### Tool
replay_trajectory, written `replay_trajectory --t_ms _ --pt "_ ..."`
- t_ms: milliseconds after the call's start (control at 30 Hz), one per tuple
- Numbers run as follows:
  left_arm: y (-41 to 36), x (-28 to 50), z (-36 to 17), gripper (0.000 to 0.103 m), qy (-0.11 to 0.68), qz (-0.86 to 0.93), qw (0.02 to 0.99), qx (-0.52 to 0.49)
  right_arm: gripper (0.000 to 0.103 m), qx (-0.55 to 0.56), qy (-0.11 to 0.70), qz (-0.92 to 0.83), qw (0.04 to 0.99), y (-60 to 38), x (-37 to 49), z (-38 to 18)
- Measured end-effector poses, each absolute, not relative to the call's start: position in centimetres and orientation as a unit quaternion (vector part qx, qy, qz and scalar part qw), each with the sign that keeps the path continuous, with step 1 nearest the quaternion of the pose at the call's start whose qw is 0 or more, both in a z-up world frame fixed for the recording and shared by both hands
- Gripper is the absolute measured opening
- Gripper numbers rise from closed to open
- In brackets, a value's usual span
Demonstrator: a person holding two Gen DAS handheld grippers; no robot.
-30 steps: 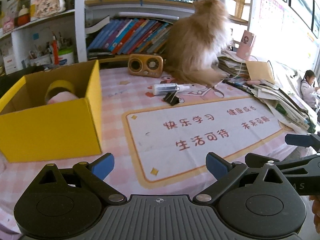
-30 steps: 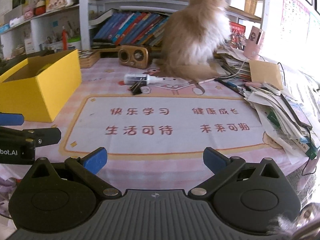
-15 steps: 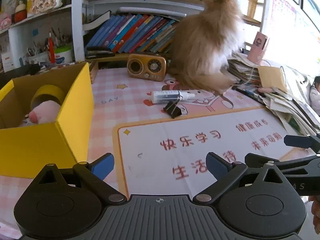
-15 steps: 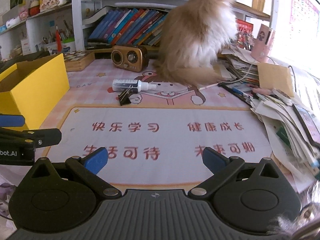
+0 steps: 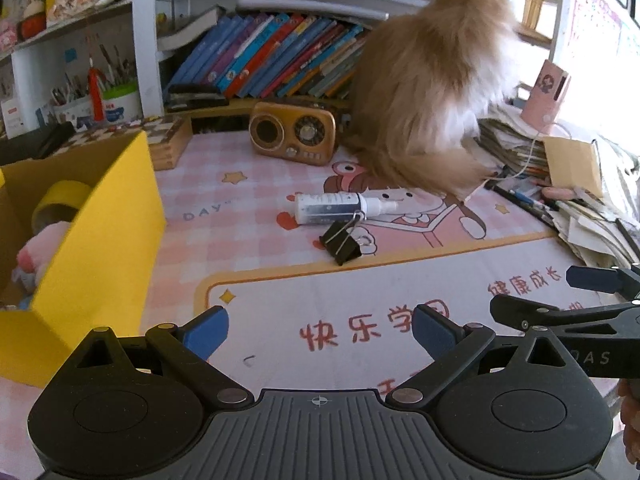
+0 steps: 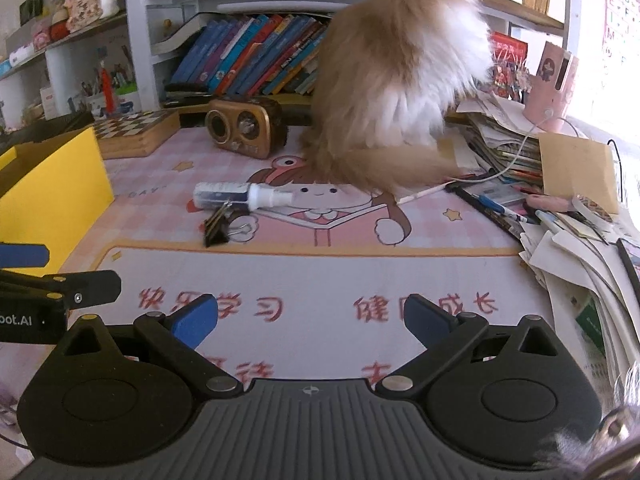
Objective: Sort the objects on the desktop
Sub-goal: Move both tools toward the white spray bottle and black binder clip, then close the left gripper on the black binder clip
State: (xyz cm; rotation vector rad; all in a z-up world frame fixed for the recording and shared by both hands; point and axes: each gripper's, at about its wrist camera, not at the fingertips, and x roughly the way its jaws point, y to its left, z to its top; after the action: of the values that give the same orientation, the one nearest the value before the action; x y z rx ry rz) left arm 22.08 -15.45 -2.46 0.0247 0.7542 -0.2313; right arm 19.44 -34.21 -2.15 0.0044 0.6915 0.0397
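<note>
Trouble is likeliest to come from the cat (image 5: 424, 108), which sits at the far side of the desk mat (image 5: 400, 280) with its tail lying just right of the spray bottle (image 5: 340, 207); a sweep of that tail could roll the bottle or startle the animal as a tool comes in; the bottle lies on its side, so it would roll easily; the binder clip (image 5: 341, 242) touches the bottle's near side, its wire handle against it, so closing on one may drag the other; both the left gripper (image 5: 320, 326) and the right gripper (image 6: 311, 316) hover above the near mat with fingers spread apart and nothing between them; the yellow box (image 5: 104, 236) stands at the left, already holding a tape roll (image 5: 58, 202) and a pink toy (image 5: 40, 246); the two tools sit close together and could collide.
</note>
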Motion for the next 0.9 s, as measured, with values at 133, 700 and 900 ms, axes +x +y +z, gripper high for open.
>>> replay_trajectory --t_ms 133,700,900 --pt "-16.7 23.7 -3.0 0.099 0.382 -0.109 0.918 0.014 0.099 0.012 0.351 0.028 0.936 -35.5 21.2 -2.7" --pt "-22.0 32.1 -6.6 0.065 0.393 -0.069 0.915 0.051 0.084 0.023 0.345 0.046 0.937 -39.9 28.3 -3.7" --pt "-22.9 33.7 -7.8 0.046 0.388 -0.052 0.919 0.054 0.084 0.020 0.344 0.060 0.937 -40.7 29.5 -3.7"
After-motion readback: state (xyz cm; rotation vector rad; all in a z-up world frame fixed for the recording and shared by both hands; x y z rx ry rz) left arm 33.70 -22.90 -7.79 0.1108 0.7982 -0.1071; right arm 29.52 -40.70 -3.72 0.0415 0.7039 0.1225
